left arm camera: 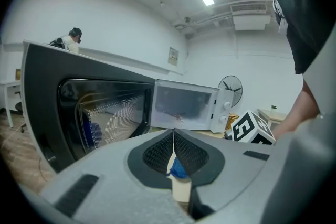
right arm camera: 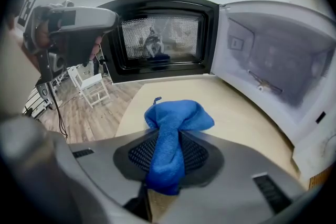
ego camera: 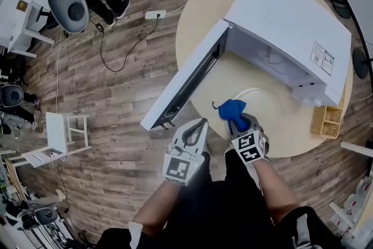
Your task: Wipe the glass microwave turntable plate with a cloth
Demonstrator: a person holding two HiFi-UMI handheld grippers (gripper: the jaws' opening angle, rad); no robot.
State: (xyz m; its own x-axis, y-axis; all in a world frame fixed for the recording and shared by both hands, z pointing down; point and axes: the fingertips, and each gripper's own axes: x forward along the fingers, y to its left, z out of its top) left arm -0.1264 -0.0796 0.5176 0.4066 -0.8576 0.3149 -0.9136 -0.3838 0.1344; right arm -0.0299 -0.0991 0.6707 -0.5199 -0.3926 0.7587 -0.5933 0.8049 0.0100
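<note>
Glass turntable plate [ego camera: 265,103] lies before the open microwave [ego camera: 285,14]. Right gripper [right arm camera: 167,165] pinches blue cloth [right arm camera: 176,120]; left gripper [left arm camera: 174,157], pressed together and empty, steadies nothing, so wiping may slide the plate.

The cloth [right arm camera: 176,128] is plain blue; microwave [ego camera: 291,14] white, door [right arm camera: 160,34] black with dotted mesh; table [ego camera: 198,14] pale beige; floor [ego camera: 116,90] brown wood-grain.

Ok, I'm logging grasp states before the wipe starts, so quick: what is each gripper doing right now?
Left gripper: closed, holding nothing.
Right gripper: closed on the blue microfibre cloth.
</note>
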